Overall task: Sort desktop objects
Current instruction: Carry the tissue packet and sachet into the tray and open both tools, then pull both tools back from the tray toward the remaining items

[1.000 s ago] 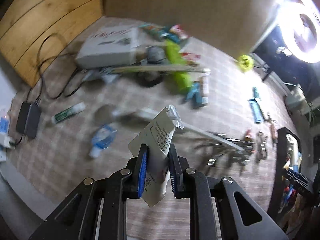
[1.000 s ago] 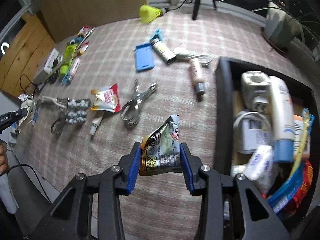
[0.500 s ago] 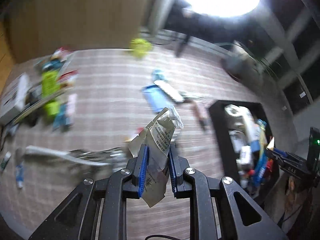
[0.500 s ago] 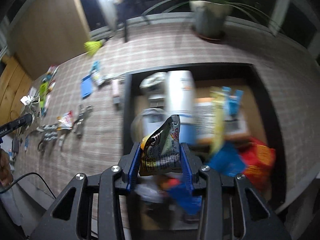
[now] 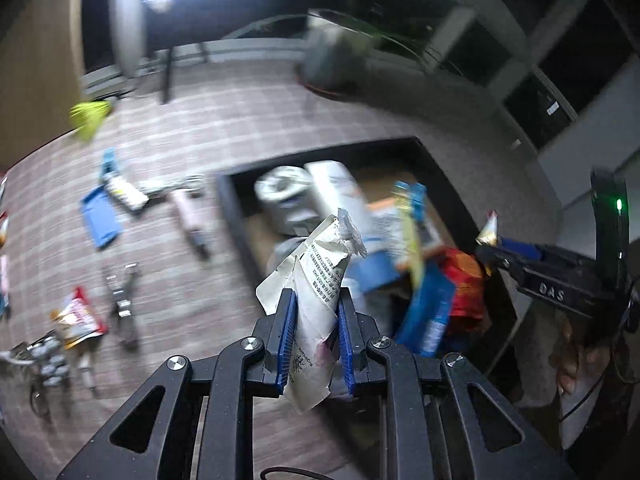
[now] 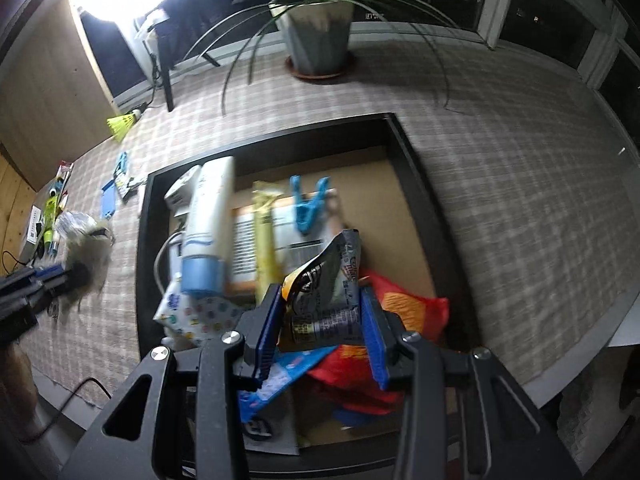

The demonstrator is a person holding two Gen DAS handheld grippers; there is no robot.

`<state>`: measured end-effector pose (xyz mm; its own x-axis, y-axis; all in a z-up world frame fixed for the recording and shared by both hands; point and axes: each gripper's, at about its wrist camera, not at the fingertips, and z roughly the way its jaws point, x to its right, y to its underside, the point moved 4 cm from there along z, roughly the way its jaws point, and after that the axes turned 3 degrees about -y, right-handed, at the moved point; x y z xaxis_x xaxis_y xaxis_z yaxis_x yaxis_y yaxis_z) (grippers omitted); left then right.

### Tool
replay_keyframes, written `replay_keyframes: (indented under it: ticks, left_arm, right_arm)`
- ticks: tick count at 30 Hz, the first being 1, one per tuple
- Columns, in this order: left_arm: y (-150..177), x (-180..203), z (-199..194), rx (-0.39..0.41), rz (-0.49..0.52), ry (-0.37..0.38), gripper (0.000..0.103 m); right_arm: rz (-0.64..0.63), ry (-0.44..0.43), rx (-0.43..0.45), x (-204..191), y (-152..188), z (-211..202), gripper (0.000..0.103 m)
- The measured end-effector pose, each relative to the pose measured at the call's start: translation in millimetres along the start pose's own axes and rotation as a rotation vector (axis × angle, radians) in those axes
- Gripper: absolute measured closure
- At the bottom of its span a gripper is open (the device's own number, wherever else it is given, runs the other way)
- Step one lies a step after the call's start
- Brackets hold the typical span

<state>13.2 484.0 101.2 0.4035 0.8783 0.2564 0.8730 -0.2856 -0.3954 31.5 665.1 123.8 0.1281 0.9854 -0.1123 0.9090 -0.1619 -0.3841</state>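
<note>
Far to my left on the checked table (image 6: pixel 500 184) lie the things not yet sorted: a yellow shuttlecock (image 6: pixel 120 125), a blue card (image 5: pixel 100 216), a metal clip (image 5: pixel 122 292) and a small red-and-white packet (image 5: pixel 80 318) (the left wrist view is blurred, so details are hard to make out). My left hand-held gripper (image 5: pixel 316 320) is closed narrowly on a crumpled white wrapper (image 5: pixel 316 280) with black print, which sticks up between the blue pads (image 5: pixel 287 336); it hangs above the near left edge of the black tray (image 6: pixel 404 148). Inside the tray, from left to right, sit a white tube with a blue cap (image 6: pixel 206 232), a yellow strip (image 6: pixel 266 240) and a blue clothes peg (image 6: pixel 308 208), with a red bag (image 6: pixel 404 316) at the near right. My right hand-held gripper (image 6: pixel 322 328) is over the near part of the tray, its pads pressed at a middling width on a dark snack packet (image 6: pixel 324 296). Behind the tray a potted plant (image 6: pixel 318 36) stands on the table.
</note>
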Motion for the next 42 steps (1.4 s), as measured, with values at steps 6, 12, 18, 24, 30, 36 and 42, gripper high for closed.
replay_keyframes:
  ticks: [6,12,18,24,30,36,42]
  left_arm:
    - [-6.4,56.2,14.1,-0.016,0.065,0.025,0.073]
    - [-9.1,75.7,24.7,-0.052,0.061,0.012,0.027]
    - [-9.4,67.7,24.6,-0.044,0.029,-0.031,0.027]
    - [-8.7,59.6,19.6,-0.032,0.02,-0.082,0.027]
    - [-4.6,51.2,14.9,-0.028,0.002,-0.115,0.027]
    - [0.1,39.5,5.9,-0.014,-0.014,-0.139,0.027]
    - [4.6,22.8,-10.4,0.008,-0.018,-0.165,0.027]
  right_arm:
    - [0.008,-0.017,-0.001,18.5,-10.6,-4.3,0.054]
    - [-0.013,0.0,0.009,21.2,-10.7,-7.8,0.043]
    - [-0.011,-0.015,0.0,18.9,-6.3,-5.6,0.043]
    - [-0.018,-0.044,-0.007,6.4,-0.8,-2.1,0.042]
    - [-0.037,-0.06,-0.014,-10.8,2.6,0.8,0.042]
    - [-0.054,-0.071,-0.013,-28.9,4.9,1.3,0.041]
    - [-0.072,-0.083,-0.002,-53.5,8.0,-2.4,0.041]
